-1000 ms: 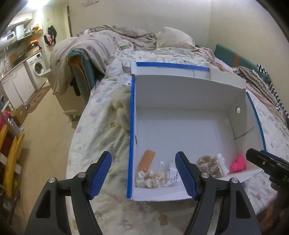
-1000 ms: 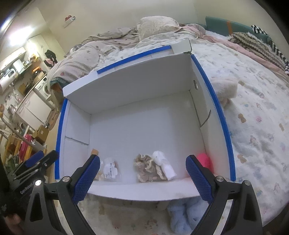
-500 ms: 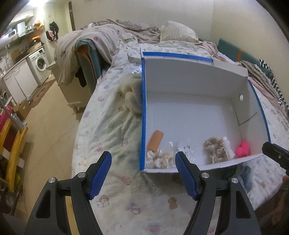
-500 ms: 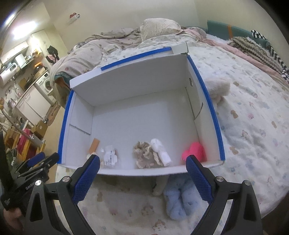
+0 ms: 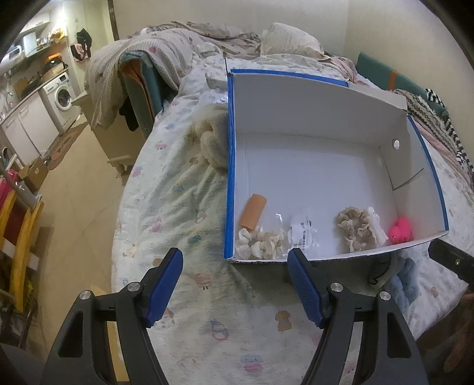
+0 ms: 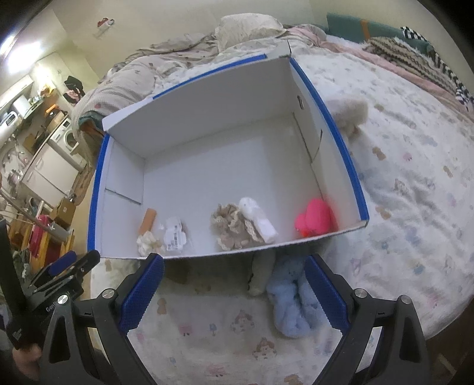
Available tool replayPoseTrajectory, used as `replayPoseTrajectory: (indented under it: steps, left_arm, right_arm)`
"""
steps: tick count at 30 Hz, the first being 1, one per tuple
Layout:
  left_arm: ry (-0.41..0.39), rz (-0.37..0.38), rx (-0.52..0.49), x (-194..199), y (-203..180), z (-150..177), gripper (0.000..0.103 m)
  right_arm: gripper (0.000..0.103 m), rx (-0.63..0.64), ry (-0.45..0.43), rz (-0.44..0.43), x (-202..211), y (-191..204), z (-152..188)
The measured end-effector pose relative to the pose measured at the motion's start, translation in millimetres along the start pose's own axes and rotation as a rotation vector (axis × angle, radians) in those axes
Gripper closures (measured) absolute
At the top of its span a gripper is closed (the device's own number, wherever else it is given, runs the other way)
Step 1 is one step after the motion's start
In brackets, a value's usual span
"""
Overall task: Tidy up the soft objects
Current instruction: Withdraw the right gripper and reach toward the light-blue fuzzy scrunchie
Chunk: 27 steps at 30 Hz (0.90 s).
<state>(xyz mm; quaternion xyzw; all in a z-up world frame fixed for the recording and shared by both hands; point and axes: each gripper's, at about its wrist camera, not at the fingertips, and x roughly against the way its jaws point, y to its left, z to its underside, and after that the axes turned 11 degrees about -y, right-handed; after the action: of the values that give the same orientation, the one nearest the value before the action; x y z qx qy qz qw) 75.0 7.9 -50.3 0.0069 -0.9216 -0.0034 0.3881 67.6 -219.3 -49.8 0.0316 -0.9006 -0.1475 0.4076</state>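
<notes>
- Bedroom scene: a bed (image 6: 414, 183) spread with a pale, cartoon-printed fleece cover fills both views; to its far left are a tiled floor and a washing machine (image 5: 63, 94).
- Nearest, the left gripper (image 5: 235, 284) hovers over the cover short of the box, blue-padded jaws spread wide with nothing between them.
- The right gripper (image 6: 234, 291) is likewise spread wide and empty, over the cover just before the box's near wall.
- Between the right gripper's fingers lies a light-blue plush toy (image 6: 293, 302), fluffy and elongated, on the cover and touching a cream plush piece (image 6: 260, 275) that reaches under the box edge.
- Beyond stands a white cardboard box (image 6: 207, 97) with blue-taped rims, open at the top.
- Along its near wall, left to right: an orange roll (image 5: 253, 211), a cream scrunchie (image 5: 260, 244), a clear labelled packet (image 5: 302, 235), a beige lace scrunchie (image 5: 354, 228) touching a white rolled cloth (image 6: 257, 214), and a bright pink soft toy (image 6: 314, 217) in the near right corner.
- Outside the box lie a cream fluffy item (image 5: 211, 139) against its left wall and another fluffy cream toy (image 6: 349, 114) by the right wall.
- Farthest, rumpled bedding and a pillow (image 6: 246, 28).
</notes>
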Motion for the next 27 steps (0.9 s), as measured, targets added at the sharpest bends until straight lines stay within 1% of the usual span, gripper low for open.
replayPoseTrajectory:
  steps: [4,7,8,11,15,18,22,25,27]
  left_arm:
    - [0.006,0.011,0.031,-3,3,2,0.029]
    - [-0.023,0.014,0.038,-2,3,4,0.029]
    - [-0.031,0.018,0.026,-2,1,5,0.029]
    - [-0.017,0.063,0.019,-2,-2,10,0.029]
    - [0.084,0.117,-0.02,-20,-19,23,0.029]
    - [0.134,0.131,-0.05,-35,-33,29,0.029]
    - [0.198,0.143,-0.053,-62,-50,35,0.029]
    - [0.237,0.148,-0.068,-84,-63,37,0.029]
    - [0.252,0.142,-0.071,-94,-68,39,0.03]
  right_arm:
    - [0.001,-0.02,0.021,0.002,-3,-3,2]
    - [0.001,-0.043,0.041,0.015,-6,-8,2]
    - [0.001,-0.049,0.051,0.02,-7,-10,3]
    - [0.001,-0.065,0.073,0.036,-10,-16,4]
    - [0.001,-0.083,0.077,0.042,-8,-24,3]
    - [0.001,-0.105,0.077,0.043,-4,-33,1]
    - [0.001,-0.171,0.084,0.035,0,-52,1]
    - [0.001,-0.217,0.106,0.049,-3,-68,3]
    - [0.001,-0.247,0.138,0.062,-9,-79,7]
